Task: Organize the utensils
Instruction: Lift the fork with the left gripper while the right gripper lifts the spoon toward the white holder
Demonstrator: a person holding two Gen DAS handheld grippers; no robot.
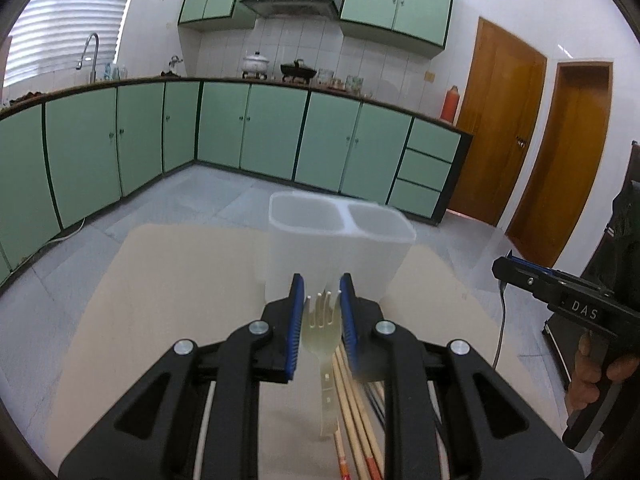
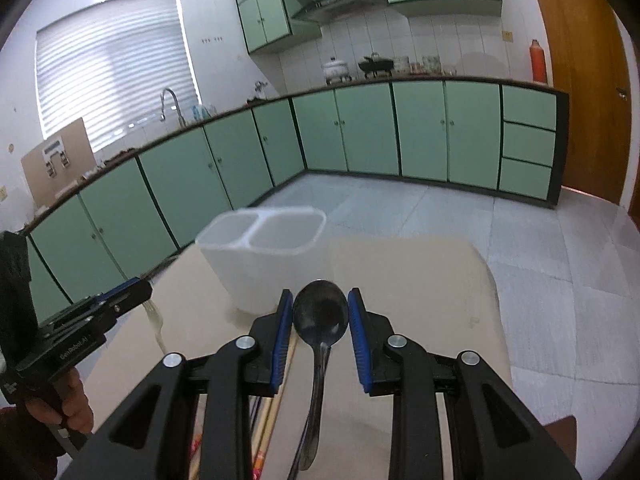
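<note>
My left gripper [image 1: 322,286] is shut on a pale plastic fork [image 1: 322,328], tines pointing forward and handle hanging back toward the camera. My right gripper [image 2: 320,300] is shut on the bowl of a metal spoon [image 2: 320,316], whose handle hangs down below. Both grippers are held above the tan table [image 1: 160,300]. A white two-compartment holder [image 1: 340,240] stands just ahead, both compartments looking empty. Across views, the right gripper [image 1: 504,270] shows with the spoon handle [image 1: 502,320] dangling, and the left gripper [image 2: 140,292] with the fork [image 2: 158,328].
Several wooden chopsticks [image 1: 356,408] lie on the table beneath the grippers, chopsticks [image 2: 272,408] also showing in the right wrist view. A person's hand [image 1: 592,372] grips the right tool. Beyond the table's far edge are grey floor tiles and green cabinets [image 1: 260,128].
</note>
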